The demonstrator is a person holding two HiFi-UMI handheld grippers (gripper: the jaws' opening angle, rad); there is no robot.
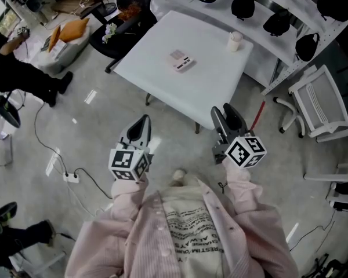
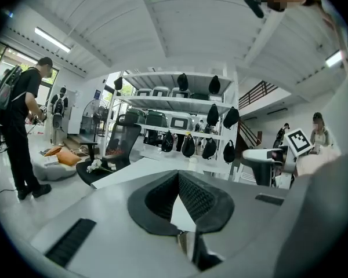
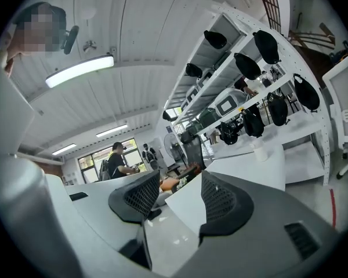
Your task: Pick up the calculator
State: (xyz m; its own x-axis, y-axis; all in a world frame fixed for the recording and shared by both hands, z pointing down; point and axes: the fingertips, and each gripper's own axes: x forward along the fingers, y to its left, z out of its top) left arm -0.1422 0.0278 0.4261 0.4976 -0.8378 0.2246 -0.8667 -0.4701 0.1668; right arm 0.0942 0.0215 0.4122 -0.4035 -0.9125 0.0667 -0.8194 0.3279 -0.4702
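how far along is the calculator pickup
Nothing looks done yet: the calculator lies flat on the white table, untouched. In hand: nothing. The left tool has its jaws together at the tips, the right tool has them apart, and both are empty and held short of the table's near edge. Left to do: reach over the table, close on the calculator and lift it.
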